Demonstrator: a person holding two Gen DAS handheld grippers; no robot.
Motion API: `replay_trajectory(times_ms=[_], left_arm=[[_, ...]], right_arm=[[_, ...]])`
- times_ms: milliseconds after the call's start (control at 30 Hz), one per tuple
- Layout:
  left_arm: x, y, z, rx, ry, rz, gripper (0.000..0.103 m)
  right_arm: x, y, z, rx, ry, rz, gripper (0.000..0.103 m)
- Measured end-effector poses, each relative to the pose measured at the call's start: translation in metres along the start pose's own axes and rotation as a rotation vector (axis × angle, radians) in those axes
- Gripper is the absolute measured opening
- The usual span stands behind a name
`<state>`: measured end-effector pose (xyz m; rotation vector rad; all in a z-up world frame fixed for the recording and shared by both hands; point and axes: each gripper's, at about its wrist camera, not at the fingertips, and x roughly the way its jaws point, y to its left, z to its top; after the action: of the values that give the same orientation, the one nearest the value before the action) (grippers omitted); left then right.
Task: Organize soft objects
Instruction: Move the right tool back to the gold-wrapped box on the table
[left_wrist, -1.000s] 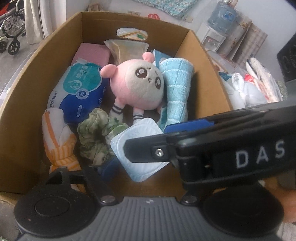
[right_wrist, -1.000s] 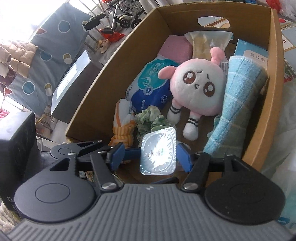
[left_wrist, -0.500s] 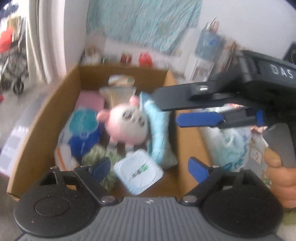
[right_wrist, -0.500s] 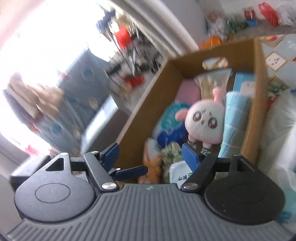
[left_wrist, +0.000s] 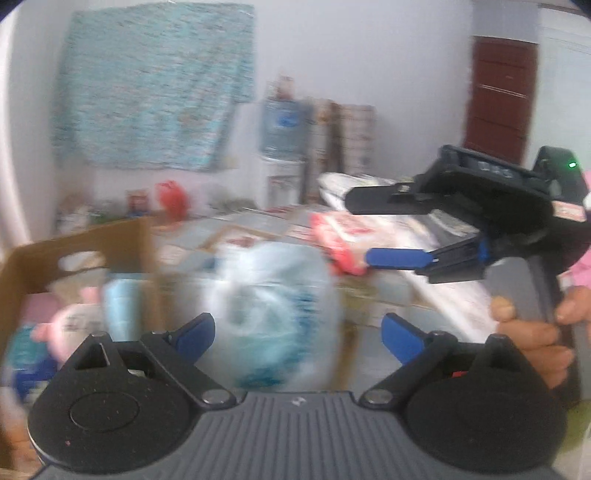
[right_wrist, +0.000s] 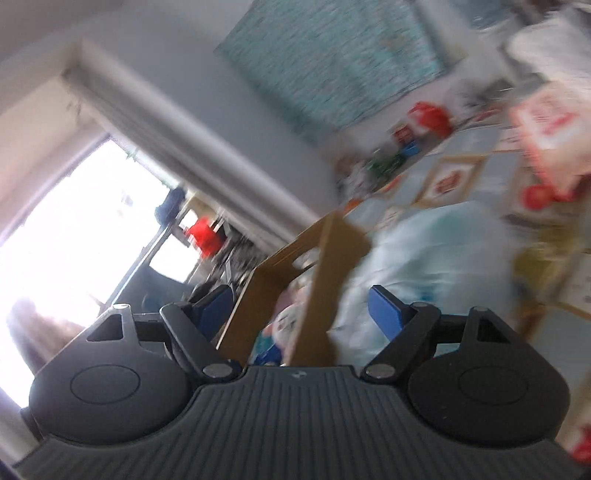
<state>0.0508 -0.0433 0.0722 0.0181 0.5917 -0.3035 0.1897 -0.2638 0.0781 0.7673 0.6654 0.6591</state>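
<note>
Both grippers empty: left gripper and right gripper, jaws spread, just been opening. Cardboard box of soft things sits left; pale plastic bag just beside it. You: slow swing, settle blur, centre bag between fingers before closing.

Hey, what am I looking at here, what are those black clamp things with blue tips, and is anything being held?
These are two handheld grabbers, one in each of a person's hands, each with a wide-angle camera looking along its two blue-tipped fingers. In the left grabber's view, the left gripper is open and empty, its jaws just having been opening. To the right, the right gripper is gripped by a hand. The other picture is that right gripper's own view, also open, empty and just widened. Both pictures are blurred. Ahead lie a cardboard box holding a pink plush toy, a pale plastic bag beside it, and a red and white packet.
</note>
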Motion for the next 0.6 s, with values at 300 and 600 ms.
replay_trajectory(times_ms=[300, 600], left_arm=[[0.068, -0.049, -0.018, 0.017, 0.051, -0.038, 0.097], [0.093, -0.047, -0.033, 0.012, 0.067, -0.02, 0.097]], right_arm=[[-0.022, -0.066, 0.005, 0.062, -0.057, -0.083, 0.081], [0.003, -0.125, 0.031, 0.061, -0.075, -0.221, 0.07]])
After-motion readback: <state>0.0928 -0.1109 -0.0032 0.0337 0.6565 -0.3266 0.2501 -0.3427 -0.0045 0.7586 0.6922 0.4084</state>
